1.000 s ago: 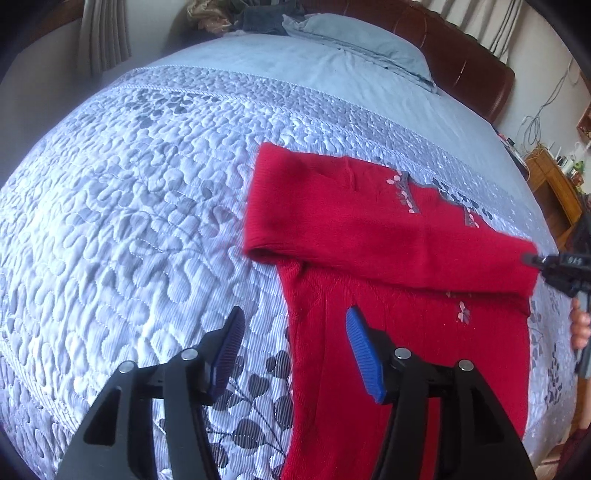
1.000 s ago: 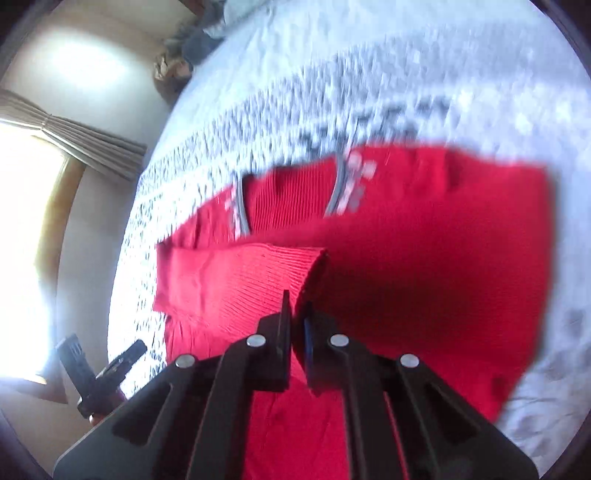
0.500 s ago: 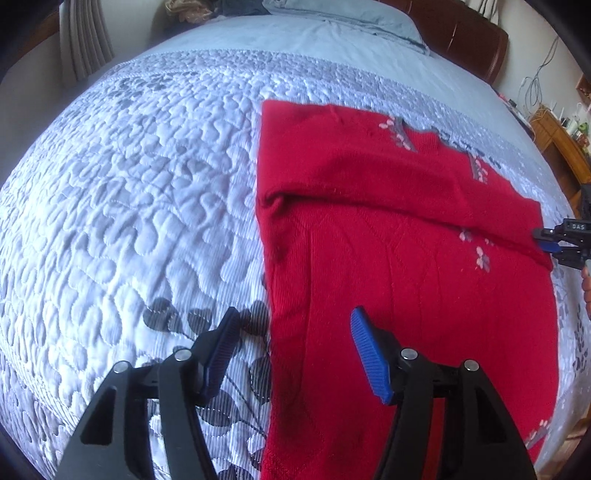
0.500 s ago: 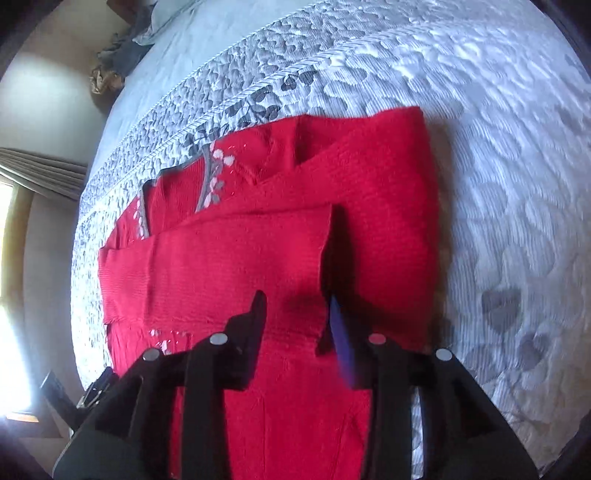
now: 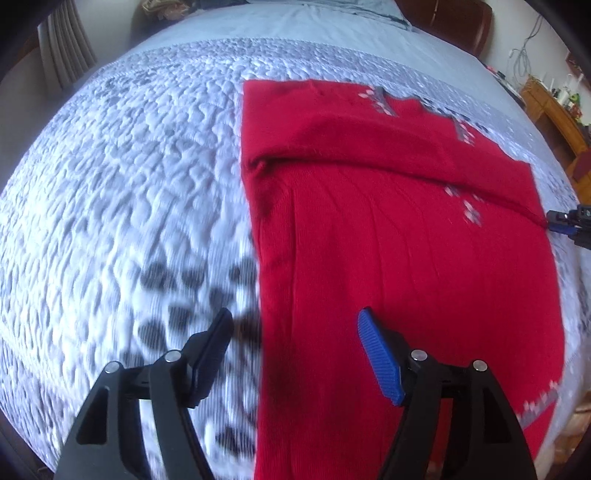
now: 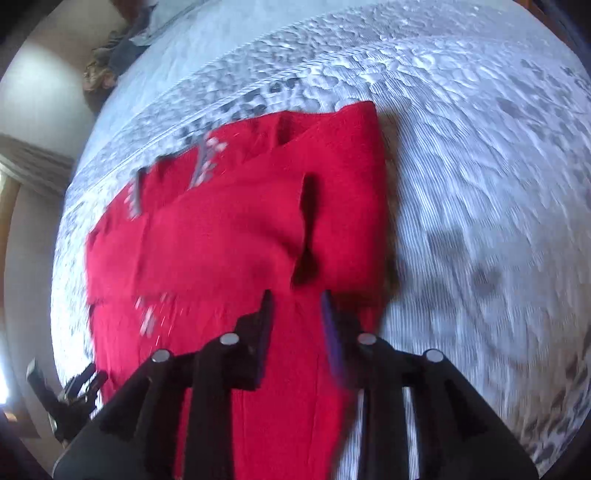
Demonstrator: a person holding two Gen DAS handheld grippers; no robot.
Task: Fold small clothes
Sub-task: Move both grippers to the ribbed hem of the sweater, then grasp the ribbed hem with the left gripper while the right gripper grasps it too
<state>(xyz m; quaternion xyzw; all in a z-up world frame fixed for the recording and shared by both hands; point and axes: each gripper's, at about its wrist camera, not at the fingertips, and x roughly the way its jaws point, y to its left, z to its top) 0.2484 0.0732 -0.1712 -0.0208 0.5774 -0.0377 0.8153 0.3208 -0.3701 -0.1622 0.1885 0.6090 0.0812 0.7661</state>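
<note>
A small red knit sweater (image 5: pixel 399 236) with grey collar trim lies flat on the bed, both sleeves folded across its chest; it also shows in the right wrist view (image 6: pixel 236 236). My left gripper (image 5: pixel 295 332) is open and empty, hovering over the sweater's left edge near the hem. My right gripper (image 6: pixel 295 314) is open and empty, just below the folded sleeve's cuff (image 6: pixel 306 229) on the sweater's right side. Its tip shows at the right edge of the left wrist view (image 5: pixel 565 223). The left gripper shows at the lower left of the right wrist view (image 6: pixel 70 387).
A white quilted bedspread (image 5: pixel 122 192) with grey leaf print covers the bed. Pillows and a brown headboard (image 5: pixel 443 18) stand at the far end. A wooden cabinet (image 5: pixel 554 110) is at the right. A pile of clothes (image 6: pixel 114 59) lies far back.
My right gripper opened and let go of the sleeve, which now lies across the chest, then drew back. My left gripper stayed open and moved down toward the hem.
</note>
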